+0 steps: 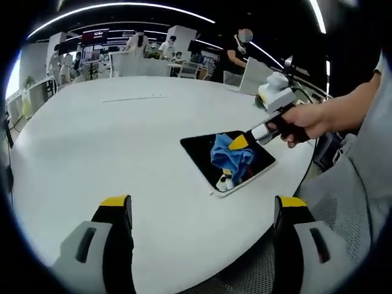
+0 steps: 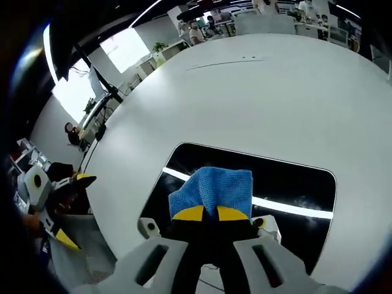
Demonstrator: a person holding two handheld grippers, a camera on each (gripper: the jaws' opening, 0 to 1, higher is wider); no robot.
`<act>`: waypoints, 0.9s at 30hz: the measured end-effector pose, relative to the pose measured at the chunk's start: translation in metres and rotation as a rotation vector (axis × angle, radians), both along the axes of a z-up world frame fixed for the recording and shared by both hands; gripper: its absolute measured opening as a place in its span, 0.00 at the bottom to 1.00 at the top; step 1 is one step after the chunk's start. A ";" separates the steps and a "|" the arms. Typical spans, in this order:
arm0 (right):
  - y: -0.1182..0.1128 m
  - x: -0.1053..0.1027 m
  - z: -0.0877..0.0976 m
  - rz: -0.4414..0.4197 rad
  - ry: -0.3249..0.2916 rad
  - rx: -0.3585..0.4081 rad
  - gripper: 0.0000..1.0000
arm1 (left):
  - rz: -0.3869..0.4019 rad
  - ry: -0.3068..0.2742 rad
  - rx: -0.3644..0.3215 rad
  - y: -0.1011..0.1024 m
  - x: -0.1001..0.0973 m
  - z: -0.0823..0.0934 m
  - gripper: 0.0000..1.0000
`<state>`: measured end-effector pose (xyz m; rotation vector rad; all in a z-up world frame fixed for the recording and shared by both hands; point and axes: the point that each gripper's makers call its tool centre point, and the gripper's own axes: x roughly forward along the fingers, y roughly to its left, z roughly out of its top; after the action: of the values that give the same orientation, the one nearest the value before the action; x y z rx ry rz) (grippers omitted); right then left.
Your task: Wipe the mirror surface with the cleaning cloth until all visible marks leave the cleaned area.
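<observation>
1. The right gripper point(image 2: 211, 212) is clamping a bunched-up blue cleaning cloth point(image 2: 213, 188) between its yellow-tipped jaws, closed right down on it, and pressing it onto the mirror point(image 2: 294, 180). In the left gripper view you can see the same thing from the side, with a hand point(image 1: 304, 122) gripping the handle.

2. The mirror is lying flat on the white counter point(image 2: 257, 98), close to the near edge on the right side, with ceiling lights reflecting across it as a bright stripe.

3. The left gripper point(image 1: 205, 211) is hanging wide open over the near edge of the counter, holding nothing, well apart from the mirror.

4. How I'd do it: keep the cloth pressed flat to the glass and work in overlapping passes from one edge to the other, not just scrubbing the middle. There's a faint smudgy patch near the right end of the light stripe that I think needs attention, though it's hard to be sure.

5. Watch out: the mirror is sitting close to the counter edge, so hard pushes toward that edge could slide it. Bracing it with the free gripper might help.
</observation>
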<state>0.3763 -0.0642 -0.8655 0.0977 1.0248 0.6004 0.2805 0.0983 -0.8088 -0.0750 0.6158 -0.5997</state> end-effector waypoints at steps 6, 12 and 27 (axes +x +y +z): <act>-0.009 -0.001 0.000 -0.002 -0.007 -0.011 0.00 | -0.020 -0.033 -0.033 -0.005 -0.001 0.010 0.92; -0.020 -0.001 0.000 -0.004 -0.006 -0.012 0.00 | -0.049 -0.087 -0.043 -0.010 -0.001 0.018 0.99; -0.042 -0.001 0.000 -0.019 0.006 -0.024 0.00 | -0.099 -0.081 0.062 -0.010 -0.007 0.005 0.99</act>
<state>0.3753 -0.1057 -0.8657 0.0878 1.0355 0.5710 0.2730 0.0887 -0.8035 0.0376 0.5610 -0.6755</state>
